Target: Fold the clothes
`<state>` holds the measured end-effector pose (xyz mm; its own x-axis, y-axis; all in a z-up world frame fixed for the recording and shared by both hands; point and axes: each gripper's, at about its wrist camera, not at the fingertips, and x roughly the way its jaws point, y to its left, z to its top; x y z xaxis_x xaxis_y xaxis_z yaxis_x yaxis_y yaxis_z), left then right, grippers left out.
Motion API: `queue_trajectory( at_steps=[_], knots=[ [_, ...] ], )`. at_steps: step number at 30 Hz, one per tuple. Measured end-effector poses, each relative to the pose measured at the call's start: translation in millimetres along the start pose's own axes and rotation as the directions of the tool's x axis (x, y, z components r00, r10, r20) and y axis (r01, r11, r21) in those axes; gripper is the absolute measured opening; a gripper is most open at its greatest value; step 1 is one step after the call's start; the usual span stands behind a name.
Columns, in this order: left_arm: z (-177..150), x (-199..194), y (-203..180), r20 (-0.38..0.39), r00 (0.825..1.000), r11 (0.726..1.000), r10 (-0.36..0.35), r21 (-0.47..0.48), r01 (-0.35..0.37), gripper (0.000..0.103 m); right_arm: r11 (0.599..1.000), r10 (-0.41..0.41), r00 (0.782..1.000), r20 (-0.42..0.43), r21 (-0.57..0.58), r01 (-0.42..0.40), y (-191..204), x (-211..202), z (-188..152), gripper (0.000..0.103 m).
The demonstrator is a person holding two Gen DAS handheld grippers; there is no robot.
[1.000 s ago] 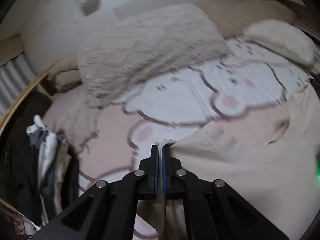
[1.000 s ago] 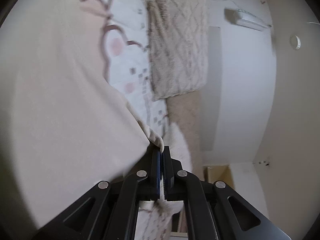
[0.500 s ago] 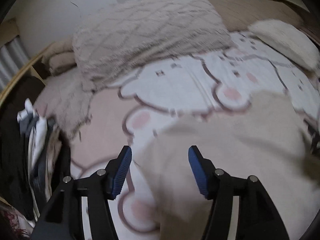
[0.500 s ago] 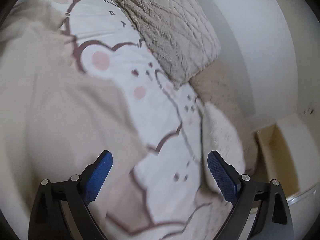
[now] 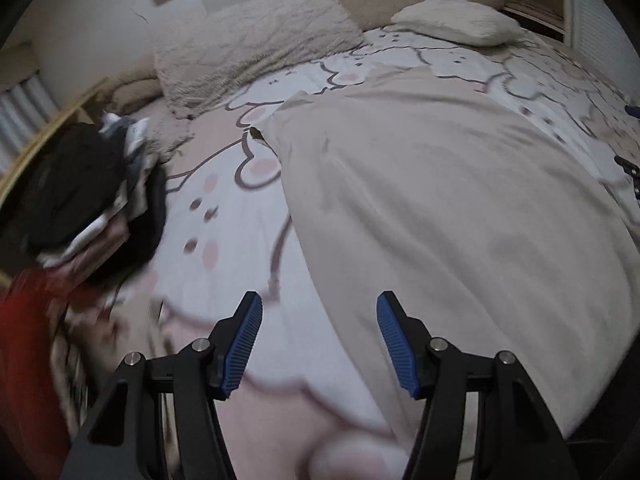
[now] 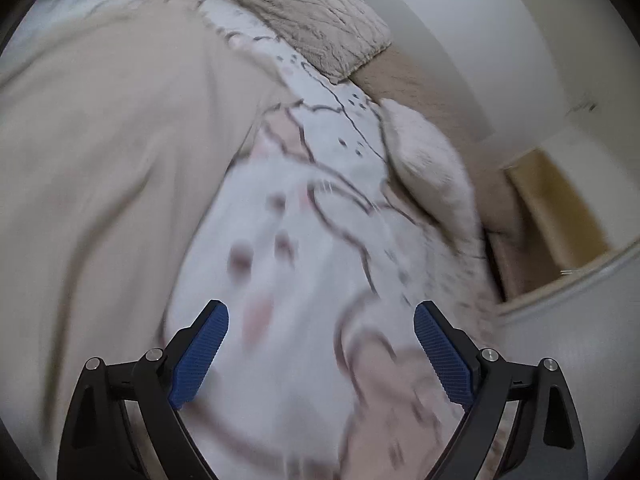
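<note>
A beige garment lies spread flat on the bed's cartoon-print cover, reaching from mid-bed to the near right edge. My left gripper hovers open above its near left border, blue pads wide apart and empty. In the right wrist view the same beige garment fills the left half, blurred. My right gripper is open over the bare cover beside the garment's right border, holding nothing.
A heap of dark and white clothes sits at the bed's left side, with something red near it. A textured beige blanket and a cream pillow lie at the head. A wooden shelf stands right of the bed.
Both grippers, shut on the garment's edge a second ago, opened and let it drop flat on the bed. Both have since pulled back toward the near side.
</note>
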<state>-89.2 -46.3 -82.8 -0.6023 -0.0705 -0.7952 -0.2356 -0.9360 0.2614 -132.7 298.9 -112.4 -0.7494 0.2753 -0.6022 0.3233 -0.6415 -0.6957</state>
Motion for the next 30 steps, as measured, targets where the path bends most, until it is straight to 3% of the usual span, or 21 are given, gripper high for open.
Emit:
queue_trajectory(
  at_steps=[2,4,9,13,16,19,22,24,26,27,29,30],
  knots=[
    [-31,-31,-22,0.022,1.000,1.000,-0.004,0.009,0.004,0.061,1.000,-0.025,1.000,0.012,0.003,0.025,17,-36,-36,0.094],
    [-52,-50,-45,0.041,0.999,1.000,-0.006,0.030,0.005,0.070,0.999,-0.026,0.999,0.041,0.027,0.025,31,-68,-63,0.094],
    [-82,-68,-79,0.062,0.997,0.996,0.041,0.073,-0.046,0.072,1.000,-0.028,0.996,0.087,-0.004,0.029,75,-117,-107,0.094],
    [-102,-75,-102,0.072,0.994,0.990,0.087,0.100,-0.094,0.072,0.996,-0.084,0.991,0.103,-0.025,0.087,103,-119,-114,0.094],
    [-116,-71,-113,0.090,0.981,0.967,0.170,0.175,-0.184,0.072,0.990,-0.138,0.984,0.114,-0.025,0.142,112,-113,-112,0.093],
    [-129,-66,-121,0.111,0.965,0.933,0.236,0.251,-0.257,0.072,0.962,-0.225,0.962,0.157,-0.121,0.245,125,-103,-111,0.085],
    [-136,-59,-123,0.092,0.966,0.928,0.242,0.267,-0.259,0.072,0.943,-0.242,0.946,0.213,-0.179,0.282,134,-97,-109,0.081],
    [-137,-55,-126,0.092,0.962,0.917,0.258,0.292,-0.274,0.072,0.929,-0.251,0.934,0.253,-0.210,0.306,139,-96,-106,0.074],
    [-137,-50,-129,0.080,0.959,0.907,0.272,0.311,-0.283,0.072,0.912,-0.259,0.920,0.294,-0.239,0.334,145,-95,-104,0.056],
    [-136,-47,-130,0.071,0.956,0.902,0.285,0.317,-0.292,0.072,0.912,-0.262,0.919,0.294,-0.237,0.336,144,-94,-102,0.052],
    [-135,-41,-130,0.055,0.948,0.893,0.314,0.322,-0.315,0.072,0.925,-0.263,0.930,0.258,-0.207,0.318,136,-90,-97,0.031],
    [-134,-38,-129,0.048,0.943,0.888,0.329,0.322,-0.327,0.072,0.936,-0.258,0.939,0.227,-0.181,0.301,130,-86,-96,0.028]
  ],
)
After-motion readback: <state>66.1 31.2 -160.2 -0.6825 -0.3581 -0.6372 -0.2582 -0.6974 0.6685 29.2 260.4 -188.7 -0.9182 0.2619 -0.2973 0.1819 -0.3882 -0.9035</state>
